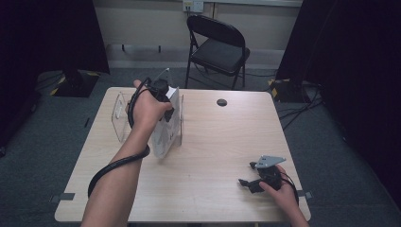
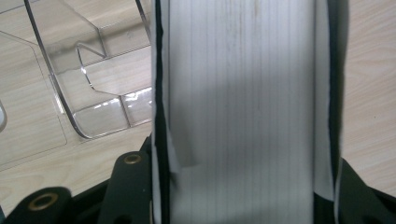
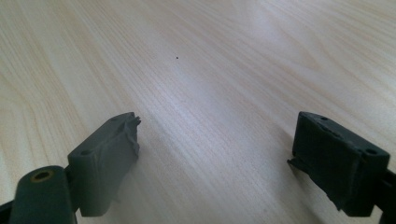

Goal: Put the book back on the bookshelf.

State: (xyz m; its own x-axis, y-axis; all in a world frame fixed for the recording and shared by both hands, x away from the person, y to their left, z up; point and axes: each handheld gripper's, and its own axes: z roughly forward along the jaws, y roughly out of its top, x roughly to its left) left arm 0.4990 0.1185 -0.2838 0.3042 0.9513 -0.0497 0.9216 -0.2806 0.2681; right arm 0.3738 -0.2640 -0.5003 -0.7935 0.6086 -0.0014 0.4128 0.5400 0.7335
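Left gripper (image 1: pixel 166 109) clamps the thick white book-like block (image 2: pixel 243 93) upright beside the clear acrylic stand (image 1: pixel 119 116) at the pale wooden table's (image 1: pixel 213 142) far-left; right gripper (image 3: pixel 215 154) rests wide, empty; lower squarely, keeping it vertical.

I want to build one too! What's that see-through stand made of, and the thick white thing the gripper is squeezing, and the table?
The see-through stand looks like glossy clear plastic, perhaps acrylic: the table shows through it and its edges glint. The thick white thing in the left gripper looks like matte stacked paper between dark covers, judging by its fine lines. The table shows pale wood grain, possibly laminate.
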